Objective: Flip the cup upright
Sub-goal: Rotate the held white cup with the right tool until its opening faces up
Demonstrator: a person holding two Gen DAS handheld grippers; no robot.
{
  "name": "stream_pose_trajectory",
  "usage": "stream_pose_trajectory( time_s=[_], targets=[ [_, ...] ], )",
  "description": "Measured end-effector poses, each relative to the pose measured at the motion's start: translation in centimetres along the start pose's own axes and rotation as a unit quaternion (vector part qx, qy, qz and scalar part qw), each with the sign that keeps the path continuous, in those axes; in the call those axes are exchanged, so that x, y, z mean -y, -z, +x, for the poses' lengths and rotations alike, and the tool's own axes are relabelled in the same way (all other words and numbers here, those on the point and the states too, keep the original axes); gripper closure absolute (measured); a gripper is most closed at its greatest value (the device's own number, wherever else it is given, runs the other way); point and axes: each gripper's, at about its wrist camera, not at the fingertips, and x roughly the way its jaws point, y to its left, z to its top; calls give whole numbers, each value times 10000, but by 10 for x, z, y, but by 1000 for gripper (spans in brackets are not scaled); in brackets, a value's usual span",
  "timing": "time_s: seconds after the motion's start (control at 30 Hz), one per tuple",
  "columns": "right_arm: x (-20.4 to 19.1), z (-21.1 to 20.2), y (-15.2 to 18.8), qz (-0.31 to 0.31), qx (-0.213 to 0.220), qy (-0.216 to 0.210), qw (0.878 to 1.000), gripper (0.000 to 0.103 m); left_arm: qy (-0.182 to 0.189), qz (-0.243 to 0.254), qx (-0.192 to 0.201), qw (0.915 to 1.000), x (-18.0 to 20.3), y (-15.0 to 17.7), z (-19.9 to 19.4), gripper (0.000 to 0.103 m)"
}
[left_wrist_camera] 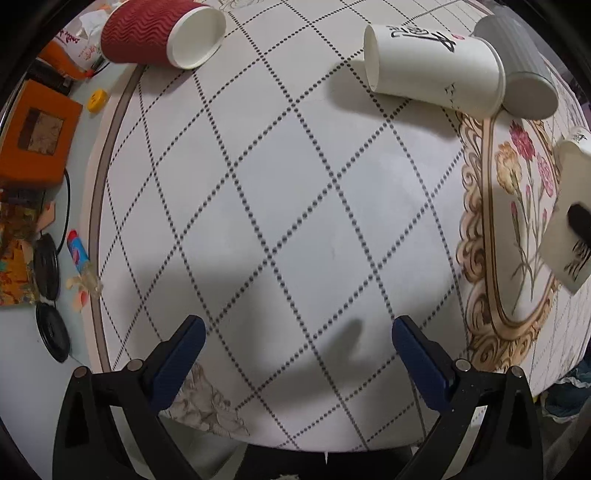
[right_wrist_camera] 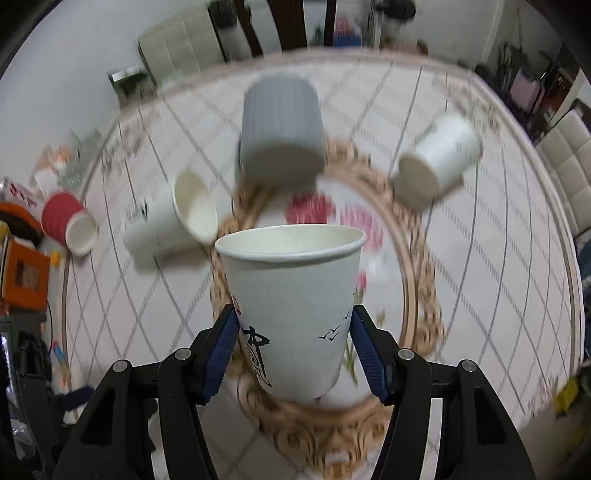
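My right gripper [right_wrist_camera: 293, 325] is shut on a white paper cup [right_wrist_camera: 291, 295] with black calligraphy and small birds, held mouth-up above the table's floral medallion. The same cup shows at the right edge of the left wrist view [left_wrist_camera: 569, 218]. My left gripper [left_wrist_camera: 297, 336] is open and empty above the checked tablecloth. On the table lie a red ribbed cup [left_wrist_camera: 159, 33] on its side, a white calligraphy cup [left_wrist_camera: 436, 70] on its side, a grey ribbed cup [left_wrist_camera: 521, 62] on its side, and another white cup [right_wrist_camera: 436, 162] on its side.
The round table [left_wrist_camera: 258, 221] has a dotted diamond cloth and a gold-framed flower medallion [right_wrist_camera: 417, 295]. Left of the table edge are an orange box [left_wrist_camera: 33, 136], a yellow cap [left_wrist_camera: 96, 99], black lids [left_wrist_camera: 48, 266] and clutter. Chairs stand behind the table.
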Motion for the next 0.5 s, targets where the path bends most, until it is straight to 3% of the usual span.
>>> stream_pose_trajectory(
  time_s=[0.27,0.5],
  targets=[
    [-1,14,-13,-18,1419,148,9898,40,-94,-71,129,9998,-6,-21,9,0],
    [-8,26,9,-353,1679,225,9849,39,-190,89,232,9995,-2,-27,18,0]
  ],
)
